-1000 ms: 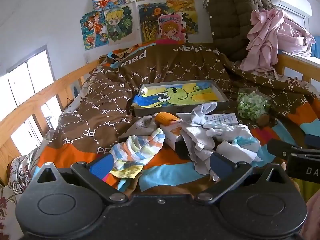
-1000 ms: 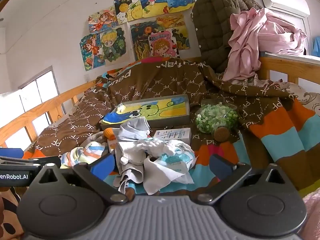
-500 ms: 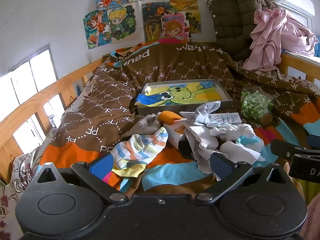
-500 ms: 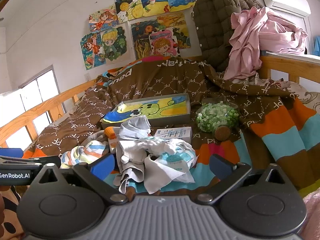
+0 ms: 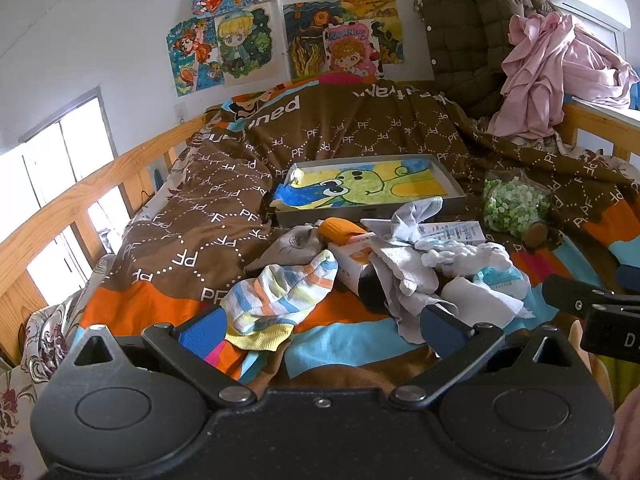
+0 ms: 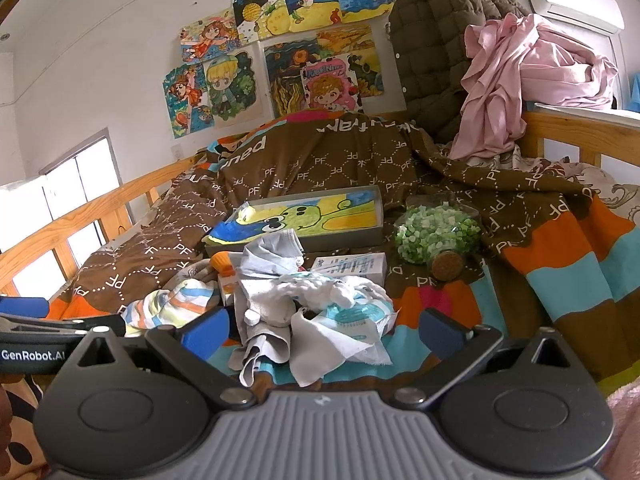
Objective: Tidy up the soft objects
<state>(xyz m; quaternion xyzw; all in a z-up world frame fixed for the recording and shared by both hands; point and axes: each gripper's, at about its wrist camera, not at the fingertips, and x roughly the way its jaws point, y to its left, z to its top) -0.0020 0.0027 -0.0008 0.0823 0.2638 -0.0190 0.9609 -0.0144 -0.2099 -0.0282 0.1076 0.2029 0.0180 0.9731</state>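
Brown patterned bedding (image 5: 192, 216) with orange and blue bands covers a wooden-railed bed, and the soft clutter lies on it just ahead of both tools. Nearest, the left gripper (image 5: 320, 328) stands with its jaws wide and empty; the striped sock (image 5: 280, 296) lies right at its left pad, crumpled, its long axis running up and to the right. The right gripper (image 6: 320, 332) is equally wide and empty, with the grey-white heap of cloths (image 6: 304, 304) directly between its pads, limp and creased. By my judgement each arm is nearest its own item. Behind the heap sit stiff small cartons (image 6: 352, 266), then a shallow grey tray (image 5: 448, 210) with a drawing inside, beside a jar of green pieces (image 6: 436, 234).
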